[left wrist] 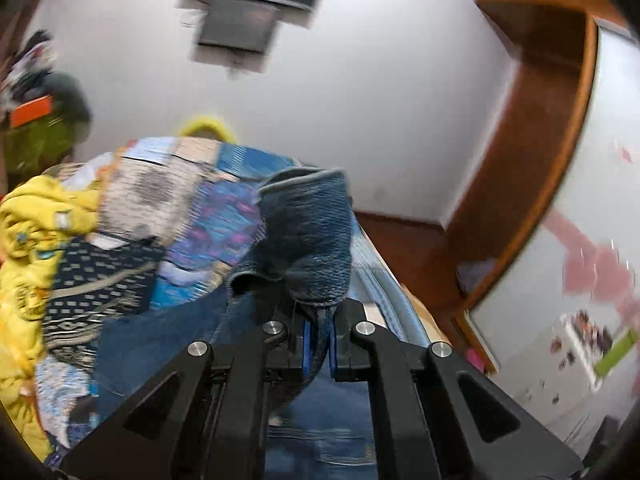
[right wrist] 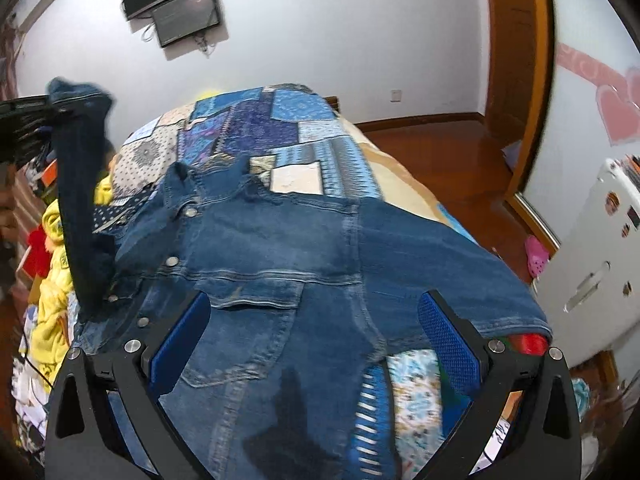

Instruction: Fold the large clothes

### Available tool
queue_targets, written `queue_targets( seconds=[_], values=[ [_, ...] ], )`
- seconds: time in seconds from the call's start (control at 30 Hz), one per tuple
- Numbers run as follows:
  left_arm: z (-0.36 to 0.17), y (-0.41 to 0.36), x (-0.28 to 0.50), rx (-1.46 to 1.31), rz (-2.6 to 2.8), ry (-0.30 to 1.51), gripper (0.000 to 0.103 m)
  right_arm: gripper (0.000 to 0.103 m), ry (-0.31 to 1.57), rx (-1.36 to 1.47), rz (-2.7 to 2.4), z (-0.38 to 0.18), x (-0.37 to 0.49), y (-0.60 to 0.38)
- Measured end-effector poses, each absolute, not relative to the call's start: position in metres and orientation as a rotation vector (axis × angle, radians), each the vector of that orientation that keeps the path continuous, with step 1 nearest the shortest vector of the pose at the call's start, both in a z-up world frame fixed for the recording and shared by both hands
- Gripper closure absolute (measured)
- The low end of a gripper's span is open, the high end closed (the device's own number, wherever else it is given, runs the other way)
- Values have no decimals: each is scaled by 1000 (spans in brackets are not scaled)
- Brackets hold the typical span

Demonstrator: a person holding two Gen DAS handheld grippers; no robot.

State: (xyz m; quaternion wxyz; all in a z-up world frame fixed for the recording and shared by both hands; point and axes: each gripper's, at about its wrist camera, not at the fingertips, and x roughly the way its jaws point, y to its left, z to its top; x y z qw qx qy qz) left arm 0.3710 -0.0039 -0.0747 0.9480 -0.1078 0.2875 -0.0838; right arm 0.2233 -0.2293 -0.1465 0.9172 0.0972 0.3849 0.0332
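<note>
L gripper [left wrist: 319, 344]: pads clamped on the cuff of the L sleeve [right wrist: 78, 216], held up high above the denim jacket [right wrist: 304, 264] so the sleeve hangs free and can swing in over the front for the fold. Jacket itself lies flat, front up w/ snaps showing, on the patchwork quilt [right wrist: 256, 128]; yellow garment [right wrist: 54, 280] heaped just L of jacket. R gripper [right wrist: 316, 344]: jaws wide, holding nothing, poised low over the jacket's chest pocket, prob. to pin the body while I fold. R sleeve [right wrist: 460, 276] lies spread to R of jacket body.
</note>
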Motion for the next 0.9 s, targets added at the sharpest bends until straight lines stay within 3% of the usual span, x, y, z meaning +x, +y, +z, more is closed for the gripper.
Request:
queue_targets(
  seconds=[0.27,0.5,0.6,0.63,0.73,0.77,0.9],
  values=[
    [-179,-106,394,-69,-321,889,98,0,817,248,-35,-157,212,-279],
    [-241,-131,390,-48,-406,1115,98,0,878,265,-99,-178,210,-302],
    [-243,-136,384,-12,-427,1141,90,0,895,265,-109,-184,212,-304],
    [-243,-136,382,-3,-431,1150,83,0,900,265,-112,-187,214,-304],
    [-238,-136,369,-41,-445,1159,43,0,911,265,-118,-190,215,-306],
    [-235,-133,365,-61,-447,1149,38,0,912,267,-117,-191,216,-308],
    [-216,-123,355,-82,-448,1108,37,0,909,297,-113,-189,217,-319]
  ],
)
